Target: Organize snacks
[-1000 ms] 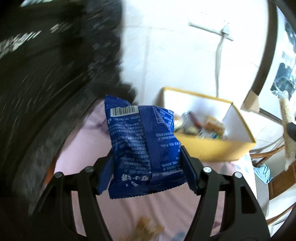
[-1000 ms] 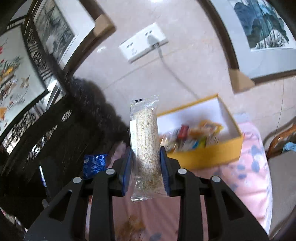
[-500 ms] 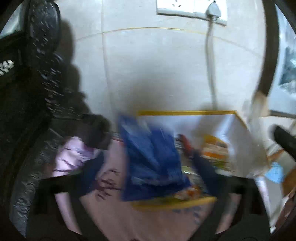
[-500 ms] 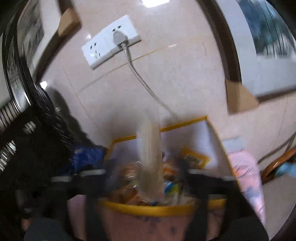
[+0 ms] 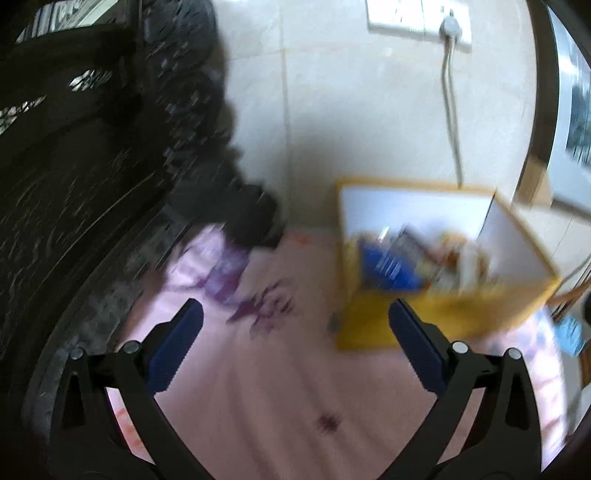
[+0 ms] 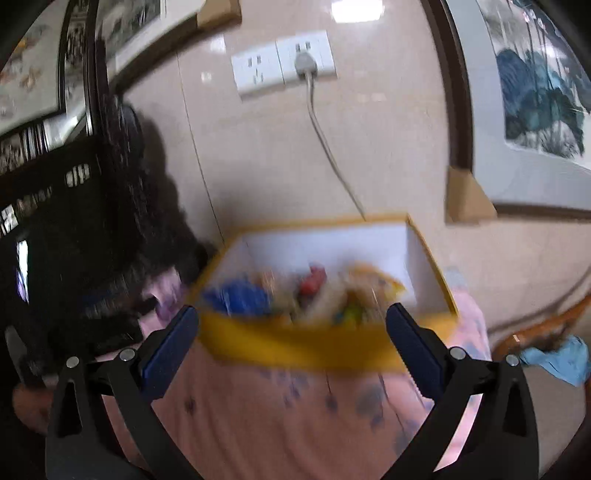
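Wall socket (image 6: 284, 61) behind the yellow box (image 6: 306, 347); both grippers (image 5: 295, 310) (image 6: 291, 314) spread empty now, blue packet (image 5: 388, 266) and cereal bar dropped into it.

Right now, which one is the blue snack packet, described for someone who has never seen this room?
Find the wall socket with a cord hanging down to the yellow box on the pink cloth. The blue packet lies inside at the box's left end, the only solid blue item among orange and red wrappers.
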Tool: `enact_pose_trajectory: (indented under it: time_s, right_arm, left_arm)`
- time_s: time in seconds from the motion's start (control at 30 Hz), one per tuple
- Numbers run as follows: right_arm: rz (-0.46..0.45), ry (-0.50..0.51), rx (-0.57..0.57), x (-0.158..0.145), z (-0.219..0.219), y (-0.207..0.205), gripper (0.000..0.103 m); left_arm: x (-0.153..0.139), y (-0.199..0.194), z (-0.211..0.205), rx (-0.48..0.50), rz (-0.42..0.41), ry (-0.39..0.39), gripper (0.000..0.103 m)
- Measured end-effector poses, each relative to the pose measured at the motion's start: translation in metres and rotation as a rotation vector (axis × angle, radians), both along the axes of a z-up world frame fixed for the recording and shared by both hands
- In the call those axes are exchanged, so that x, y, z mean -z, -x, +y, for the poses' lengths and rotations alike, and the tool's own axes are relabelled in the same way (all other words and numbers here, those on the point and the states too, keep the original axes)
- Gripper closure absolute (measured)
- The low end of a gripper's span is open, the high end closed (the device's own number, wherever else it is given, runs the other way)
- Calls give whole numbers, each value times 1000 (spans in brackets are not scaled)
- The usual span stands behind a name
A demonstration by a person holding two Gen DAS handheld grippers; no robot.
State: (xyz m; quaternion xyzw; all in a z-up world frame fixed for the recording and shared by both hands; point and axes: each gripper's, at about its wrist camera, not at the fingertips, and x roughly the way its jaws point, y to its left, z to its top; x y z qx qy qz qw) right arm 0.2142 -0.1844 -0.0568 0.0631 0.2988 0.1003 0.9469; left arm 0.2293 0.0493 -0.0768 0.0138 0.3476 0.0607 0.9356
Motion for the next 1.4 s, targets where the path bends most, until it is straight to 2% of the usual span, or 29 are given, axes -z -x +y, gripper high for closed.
enact_pose_trajectory:
  time_s: [0.07, 0.13, 0.2, 0.23, 0.3, 0.37, 0.43, 0.57, 0.63, 0.73, 0.8, 0.9, 1.0, 1.1, 1.17, 1.2, 1.27, 1.33, 1.4]
  right_arm:
    - [71, 26, 8, 15, 0, 18, 1]
    - [183, 48, 13, 35, 5, 36, 1]
    - [310, 19, -13, 55, 16, 58, 1]
    - [364, -4, -43, 62, 23, 69, 1]
    - [427, -18, -92, 69, 39, 90, 1]
    - [480, 8, -129, 72, 54, 112, 1]
    - [516, 90, -137, 75, 64, 132, 1]
    - [532, 358, -177, 75, 75, 185, 1]
    - [554, 478, -151, 78, 72, 208, 1]
    - [605, 515, -39, 87, 54, 234, 1]
    - [681, 481, 25, 95, 41, 247, 1]
    - [760, 445, 60, 106, 30, 253, 1]
    - [732, 431, 67, 103, 29, 239, 1]
    - [670, 462, 39, 100, 31, 222, 1]
    - [645, 528, 15, 104, 30, 209, 1]
    - [627, 557, 13, 107, 27, 200, 1]
    - [587, 522, 5, 108, 23, 183, 1]
    - [569, 418, -23, 115, 13, 160, 1]
    - [574, 378, -37, 126, 7, 139, 1]
  left_arm:
    - [20, 18, 10, -11, 83, -54, 2]
    - [37, 36, 23, -21, 145, -83, 2]
    - [56, 57, 40, -104, 221, -106, 2]
    - [64, 68, 47, -126, 258, -88, 2]
    - [79, 88, 57, -108, 332, -30, 2]
    - [92, 112, 61, -78, 402, -21, 2]
    - [93, 132, 61, -52, 402, -53, 2]
    - [93, 175, 62, 11, 423, -104, 2]
    - [94, 194, 59, 59, 445, -113, 2]
    - [102, 215, 44, 137, 492, -189, 2]
    - [107, 224, 34, 183, 525, -257, 2]
    - [106, 235, 22, 259, 522, -313, 2]
    - [98, 236, 15, 273, 478, -382, 2]
    - [95, 236, 13, 302, 443, -357, 2]
    - [104, 229, 10, 334, 482, -337, 2]
    - [111, 224, 4, 342, 513, -375, 2]
    - [121, 220, -7, 327, 532, -460, 2]
    - [120, 221, -10, 334, 515, -446, 2]
    - [121, 223, -12, 332, 514, -425, 2]
